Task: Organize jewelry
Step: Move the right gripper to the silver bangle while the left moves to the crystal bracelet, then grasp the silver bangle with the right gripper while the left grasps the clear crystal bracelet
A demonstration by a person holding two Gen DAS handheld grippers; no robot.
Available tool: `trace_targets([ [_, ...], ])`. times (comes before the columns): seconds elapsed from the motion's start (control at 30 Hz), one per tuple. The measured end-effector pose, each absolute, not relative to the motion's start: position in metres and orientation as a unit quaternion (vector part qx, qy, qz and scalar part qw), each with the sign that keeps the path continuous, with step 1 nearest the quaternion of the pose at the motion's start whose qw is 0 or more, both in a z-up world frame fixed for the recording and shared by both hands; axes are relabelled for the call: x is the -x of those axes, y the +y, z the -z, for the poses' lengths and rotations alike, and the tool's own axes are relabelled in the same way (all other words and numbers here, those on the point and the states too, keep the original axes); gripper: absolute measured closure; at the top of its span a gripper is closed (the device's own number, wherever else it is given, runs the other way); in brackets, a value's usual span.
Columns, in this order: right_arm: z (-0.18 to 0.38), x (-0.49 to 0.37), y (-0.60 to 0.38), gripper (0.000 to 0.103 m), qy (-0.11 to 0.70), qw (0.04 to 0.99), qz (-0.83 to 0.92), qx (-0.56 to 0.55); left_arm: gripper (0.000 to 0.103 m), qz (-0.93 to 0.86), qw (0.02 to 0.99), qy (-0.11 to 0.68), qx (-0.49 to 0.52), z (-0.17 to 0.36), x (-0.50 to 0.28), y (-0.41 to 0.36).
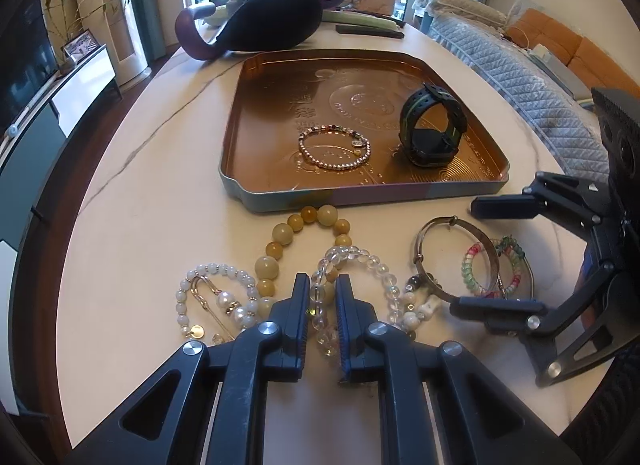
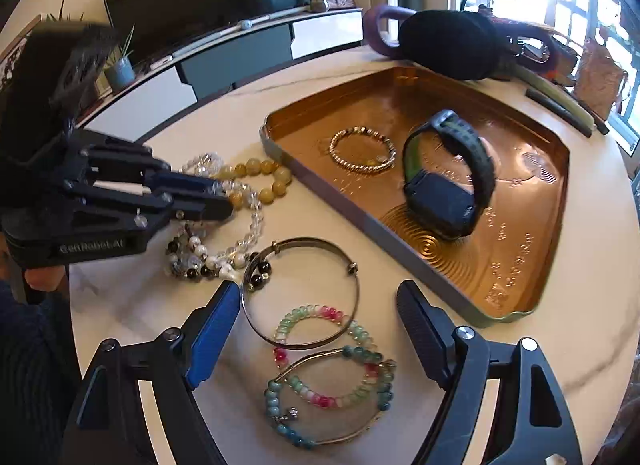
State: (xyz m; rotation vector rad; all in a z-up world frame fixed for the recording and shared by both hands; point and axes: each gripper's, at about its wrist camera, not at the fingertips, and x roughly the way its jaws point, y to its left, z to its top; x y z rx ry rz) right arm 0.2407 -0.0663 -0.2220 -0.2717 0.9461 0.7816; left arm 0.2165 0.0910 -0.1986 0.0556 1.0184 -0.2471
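A gold tin tray [image 1: 280, 105] [image 2: 520, 265] holds a silver bead bracelet [image 1: 334, 149] [image 2: 362, 151] and a dark smartwatch [image 1: 434, 125] [image 2: 448, 173]. In front of it lie a yellow bead bracelet [image 1: 280, 241] [image 2: 260, 173], a clear crystal bracelet [image 1: 360, 261] [image 2: 256, 221], a pearl bracelet [image 1: 216, 297], a metal bangle [image 1: 452, 253] [image 2: 300, 293] and pink-green bead bracelets [image 1: 476, 269] [image 2: 320, 361]. My left gripper [image 1: 323, 305] [image 2: 224, 201] is shut on the clear crystal bracelet. My right gripper [image 2: 316, 329] [image 1: 480, 257] is open over the bangle and pink-green bracelets.
A dark bag [image 1: 272, 21] [image 2: 448, 45] with purple handles lies behind the tray. A black stick [image 1: 368, 31] [image 2: 560, 109] lies at the table's far edge. A TV cabinet [image 2: 240, 53] stands beyond the table, a sofa [image 1: 520, 65] on the other side.
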Motion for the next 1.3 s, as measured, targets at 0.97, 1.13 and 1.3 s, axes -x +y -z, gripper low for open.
trace_targets([
  [0.97, 0.185, -0.239, -0.078, 0.046, 0.389, 0.835, -0.373, 0.115, 0.090, 0.143, 0.889, 0.434, 0.042, 0.146, -0.203, 0.111],
  [1.13, 0.176, -0.236, -0.082, 0.045, 0.378, 0.840, -0.374, 0.108, 0.090, 0.154, 0.898, 0.410, 0.044, 0.131, -0.201, 0.109],
  [1.3, 0.163, -0.234, -0.088, 0.045, 0.361, 0.850, -0.372, 0.094, 0.090, 0.163, 0.906, 0.386, 0.058, 0.113, -0.202, 0.108],
])
